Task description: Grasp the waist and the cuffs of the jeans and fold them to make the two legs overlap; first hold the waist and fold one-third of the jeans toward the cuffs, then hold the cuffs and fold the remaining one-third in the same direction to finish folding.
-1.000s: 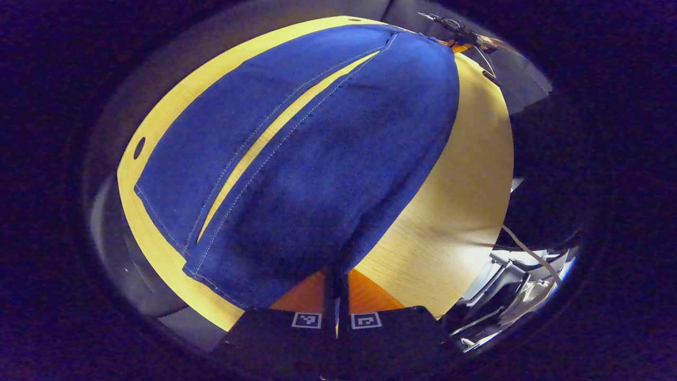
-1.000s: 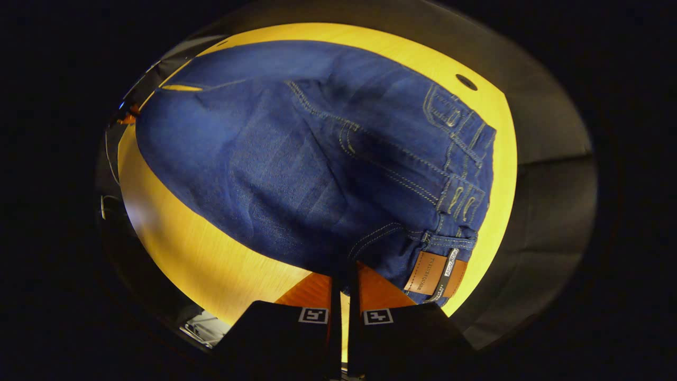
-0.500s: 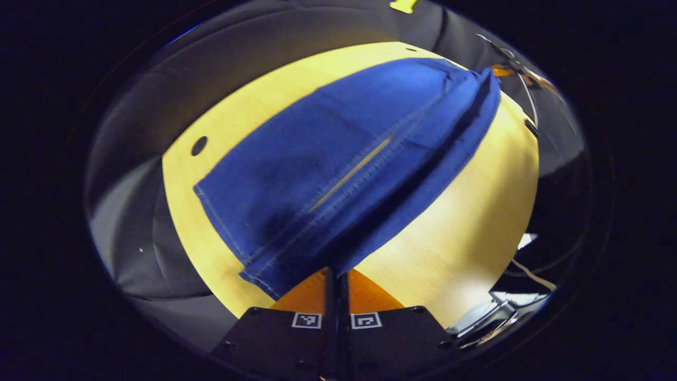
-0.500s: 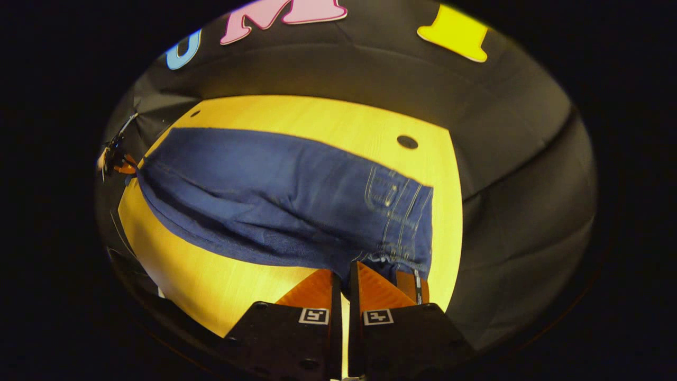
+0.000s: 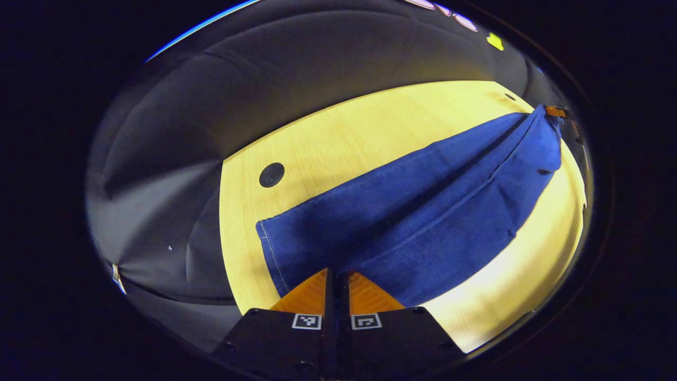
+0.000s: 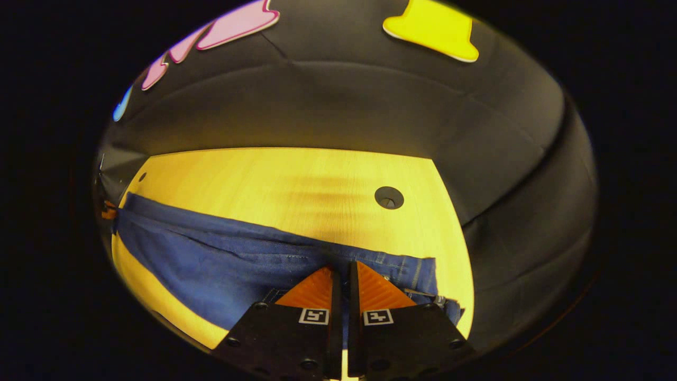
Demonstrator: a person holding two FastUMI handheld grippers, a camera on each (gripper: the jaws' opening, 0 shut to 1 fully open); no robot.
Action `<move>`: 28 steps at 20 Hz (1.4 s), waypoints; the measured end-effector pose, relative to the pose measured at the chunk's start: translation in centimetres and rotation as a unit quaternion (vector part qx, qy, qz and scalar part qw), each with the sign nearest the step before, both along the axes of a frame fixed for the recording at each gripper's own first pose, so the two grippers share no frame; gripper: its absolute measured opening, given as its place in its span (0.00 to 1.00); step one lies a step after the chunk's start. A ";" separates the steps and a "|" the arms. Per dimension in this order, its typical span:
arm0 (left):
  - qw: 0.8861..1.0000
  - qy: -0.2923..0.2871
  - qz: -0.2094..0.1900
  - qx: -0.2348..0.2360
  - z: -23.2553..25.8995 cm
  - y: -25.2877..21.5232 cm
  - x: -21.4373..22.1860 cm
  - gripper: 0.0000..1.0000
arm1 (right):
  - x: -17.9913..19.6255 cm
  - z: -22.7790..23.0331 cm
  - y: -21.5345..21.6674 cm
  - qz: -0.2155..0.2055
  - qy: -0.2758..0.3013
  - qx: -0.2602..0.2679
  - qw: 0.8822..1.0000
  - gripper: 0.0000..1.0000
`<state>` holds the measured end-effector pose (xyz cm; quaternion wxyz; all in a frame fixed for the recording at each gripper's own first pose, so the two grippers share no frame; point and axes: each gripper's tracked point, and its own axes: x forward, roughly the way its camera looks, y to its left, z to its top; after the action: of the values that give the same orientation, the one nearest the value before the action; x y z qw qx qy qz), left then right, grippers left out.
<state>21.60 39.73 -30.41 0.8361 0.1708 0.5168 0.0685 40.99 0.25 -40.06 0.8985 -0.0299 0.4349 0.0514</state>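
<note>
I grip one pair of jeans (image 5: 423, 206) with my two hand-held grippers, left (image 5: 336, 275) clenched on the cuffs, right (image 6: 341, 272) on the waist, stretched over one table (image 6: 275, 180) with two round holes.

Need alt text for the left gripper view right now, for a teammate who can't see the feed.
The left hand-held gripper, fingers closed together, pinches the cuff end of blue jeans that stretch away to the upper right across a light wooden table. The far end of the jeans is held up by the right hand-held gripper. A round hole sits in the tabletop beside the cuff.
</note>
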 end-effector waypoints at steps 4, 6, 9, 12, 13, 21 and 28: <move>0.998 -0.058 0.024 0.014 -0.1 0.8 1.8 0.55 | 1.5 -2.1 1.5 -0.015 0.006 0.036 0.999 0.42; 0.994 -0.105 0.013 0.003 2.3 -0.4 2.6 0.98 | 2.0 -0.5 1.5 -0.033 -0.010 0.067 0.997 0.95; 0.983 -0.183 -0.017 -0.018 7.1 -3.5 2.5 0.98 | 2.1 4.3 -0.6 -0.068 -0.046 0.108 0.991 1.00; 0.962 -0.262 -0.043 -0.069 12.7 -8.2 1.4 0.97 | 0.5 7.5 -3.8 -0.127 -0.067 0.162 0.976 0.99; 0.954 -0.281 -0.046 -0.091 13.7 -9.8 0.8 0.98 | -0.2 7.6 -4.6 -0.149 -0.064 0.183 0.970 0.99; 0.928 -0.324 -0.086 -0.164 18.6 -19.4 -4.1 0.98 | -8.0 1.8 -10.2 -0.331 0.018 0.295 0.896 0.99; 0.941 -0.296 -0.083 -0.142 17.6 -20.2 -7.2 0.98 | -8.9 -3.9 -7.6 -0.399 0.070 0.368 0.837 0.99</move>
<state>14.39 19.57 -12.82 0.9695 0.0644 0.2349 -0.0274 32.09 -7.34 -43.97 0.7534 0.4824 0.4198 -0.1531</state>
